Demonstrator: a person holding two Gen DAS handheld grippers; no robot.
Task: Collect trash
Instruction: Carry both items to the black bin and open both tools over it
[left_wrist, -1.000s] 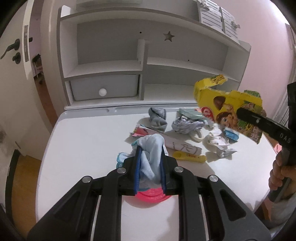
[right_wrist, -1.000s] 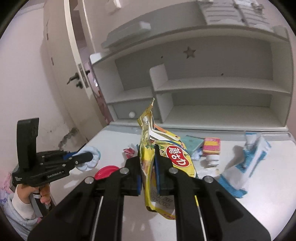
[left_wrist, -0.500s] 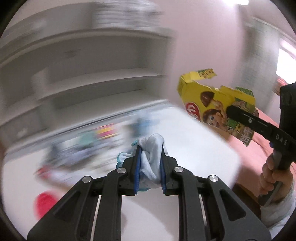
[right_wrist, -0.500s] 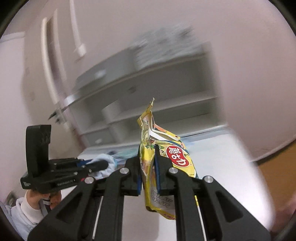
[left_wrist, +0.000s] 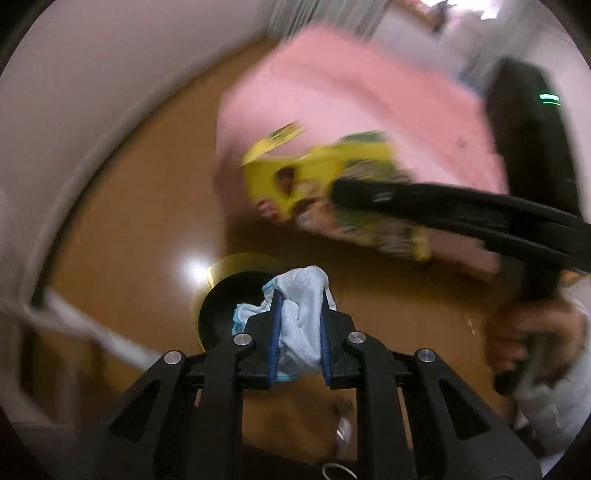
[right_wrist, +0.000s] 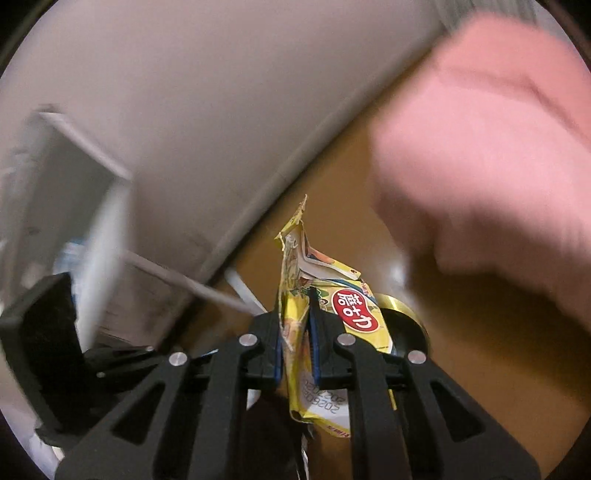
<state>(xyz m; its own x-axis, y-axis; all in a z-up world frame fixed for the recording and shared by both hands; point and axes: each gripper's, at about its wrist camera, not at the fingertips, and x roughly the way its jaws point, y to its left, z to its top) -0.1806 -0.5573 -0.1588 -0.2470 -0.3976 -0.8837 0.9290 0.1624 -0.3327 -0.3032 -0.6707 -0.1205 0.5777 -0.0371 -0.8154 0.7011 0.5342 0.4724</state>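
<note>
My left gripper (left_wrist: 298, 306) is shut on a crumpled pale blue tissue wad (left_wrist: 299, 295), and hangs over a round bin (left_wrist: 225, 295) with a gold rim and black inside that stands on the wooden floor. My right gripper (right_wrist: 295, 306) is shut on a flattened yellow snack box (right_wrist: 351, 317). In the left wrist view the same yellow snack box (left_wrist: 295, 177) shows blurred, pinched at the tip of the right gripper (left_wrist: 338, 194), up and right of the bin. The gold-rimmed bin (right_wrist: 402, 321) peeks out behind the box in the right wrist view.
Pink bedding (left_wrist: 351, 96) fills the upper right over a brown wooden floor (left_wrist: 129, 221). A pale wall with a skirting board (right_wrist: 258, 221) runs diagonally. White desk legs (right_wrist: 207, 291) stand at the left. A person's hand (left_wrist: 524, 332) grips the right handle.
Both grippers have swung away from the white desk and tipped down toward the floor, each with its item held. The bin and pink bedding have come into view.
</note>
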